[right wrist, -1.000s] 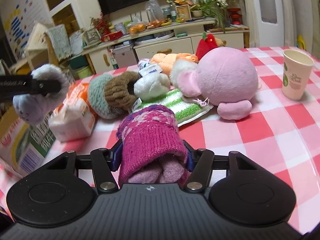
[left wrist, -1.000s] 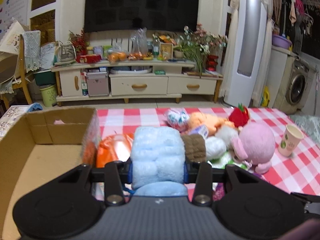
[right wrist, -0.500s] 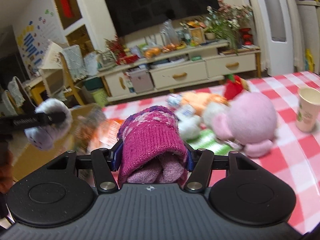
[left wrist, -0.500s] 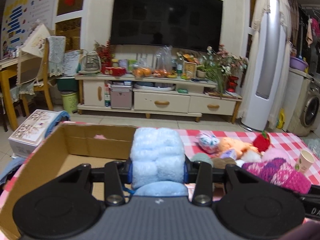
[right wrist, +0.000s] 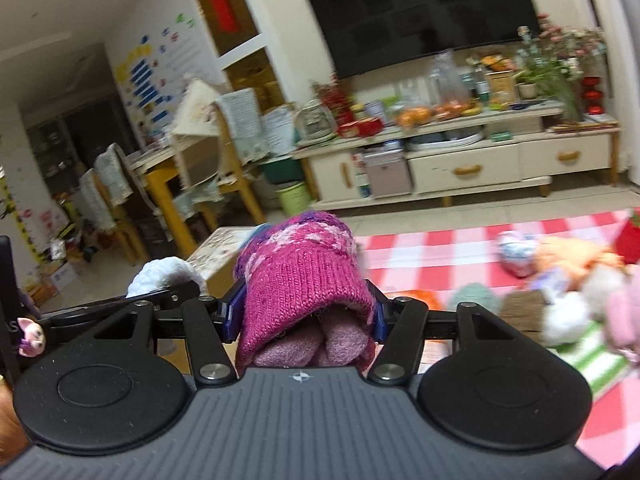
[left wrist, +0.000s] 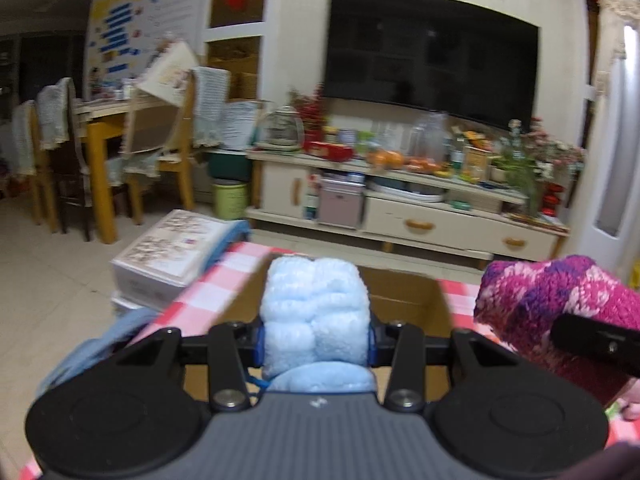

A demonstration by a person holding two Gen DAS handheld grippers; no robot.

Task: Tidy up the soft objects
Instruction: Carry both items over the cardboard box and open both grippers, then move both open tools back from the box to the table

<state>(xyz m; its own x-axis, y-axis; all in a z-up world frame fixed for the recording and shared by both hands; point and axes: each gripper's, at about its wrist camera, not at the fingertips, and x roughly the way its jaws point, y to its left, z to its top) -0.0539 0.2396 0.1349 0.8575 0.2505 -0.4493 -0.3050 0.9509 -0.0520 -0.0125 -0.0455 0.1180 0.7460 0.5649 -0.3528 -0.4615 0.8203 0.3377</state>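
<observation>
Left gripper (left wrist: pixel 316 328) clamped on a fluffy blue plush (left wrist: pixel 314 316), fingers (left wrist: pixel 259 340) pinching it from both sides, plush bulging up between them. Held up in the air right over the open cardboard box (left wrist: pixel 404 300), brown inside wall showing just behind and below it. Box sitting on the red-checked tabletop (left wrist: pixel 212 296).

Right gripper (right wrist: pixel 306 312) pinching a pink knit hat (right wrist: pixel 300 284), blue finger pads (right wrist: pixel 234 312) squeezing into the knit on either side, purple lining poking out underneath. Also up off the tabletop. In the left view, the hat (left wrist: pixel 556 312) floating just to the right of the blue plush, near the box's right edge, with one black finger (left wrist: pixel 592 340) across it. In the right view, the blue plush (right wrist: pixel 164 276) peeking out at left behind the left gripper's finger.

Rest of the soft stuff well off to the right on the tabletop (right wrist: pixel 440 248), blurry: an orange plush (right wrist: pixel 572 256), a small white-blue one (right wrist: pixel 516 252), a teal knit thing (right wrist: pixel 476 300), a brown knit thing (right wrist: pixel 520 308), a white plush (right wrist: pixel 568 316), something pink (right wrist: pixel 624 308) at the frame edge, a green-striped cloth (right wrist: pixel 588 356). Cannot tell exactly what touches what in that pile.

Behind it all: TV (left wrist: pixel 428 52), a cluttered TV cabinet (left wrist: pixel 420 216), yellow chairs (left wrist: pixel 156 152), a flat white box (left wrist: pixel 172 248) on the floor past the tabletop.
</observation>
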